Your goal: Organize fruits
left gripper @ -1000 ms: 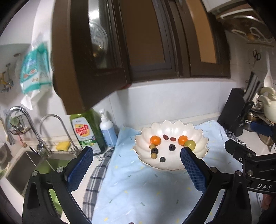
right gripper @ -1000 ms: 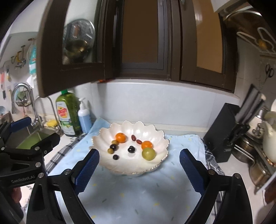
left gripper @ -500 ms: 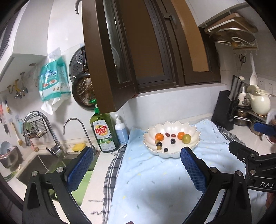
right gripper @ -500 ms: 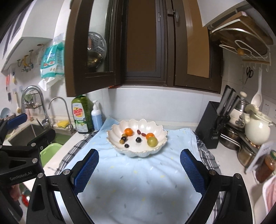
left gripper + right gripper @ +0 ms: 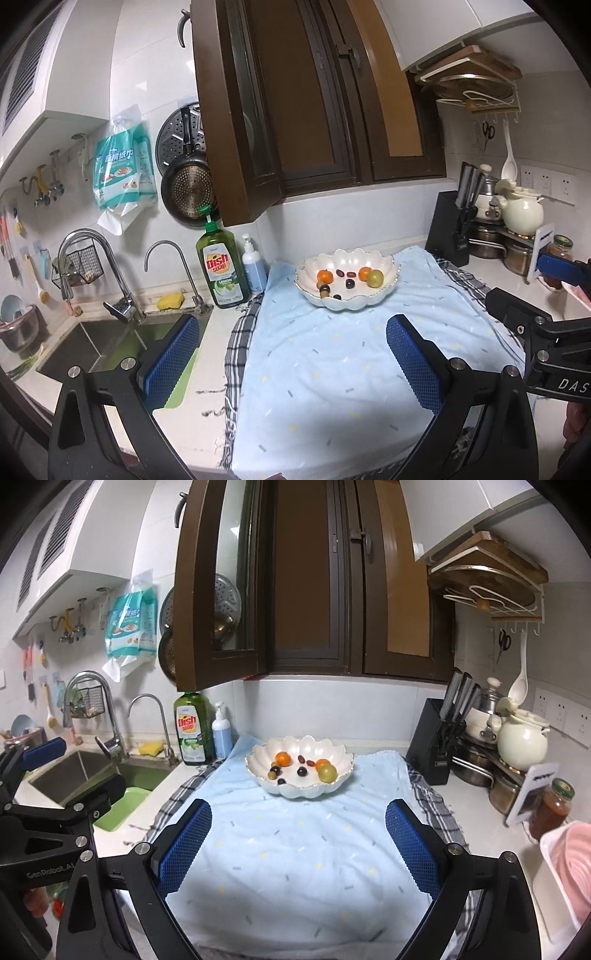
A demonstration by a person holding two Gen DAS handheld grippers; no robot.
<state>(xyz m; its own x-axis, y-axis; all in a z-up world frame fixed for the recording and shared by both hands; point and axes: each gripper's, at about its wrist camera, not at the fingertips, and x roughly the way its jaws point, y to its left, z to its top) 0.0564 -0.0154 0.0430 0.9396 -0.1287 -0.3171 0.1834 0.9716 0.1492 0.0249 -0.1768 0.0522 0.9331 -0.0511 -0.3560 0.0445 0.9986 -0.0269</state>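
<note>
Both claws gape wide and hold nothing: the left claw (image 5: 291,354) and right claw (image 5: 297,842) hang above the blue towel (image 5: 295,849) on the table, well short of the bowl (image 5: 258,771). The scalloped white bowl sits at the towel's far end, holding two oranges (image 5: 283,758), a green fruit (image 5: 327,772) and small dark ones (too small to name). Only the right view shows the jar (image 5: 554,805); the left view shows more of the sink (image 5: 92,347).
</note>
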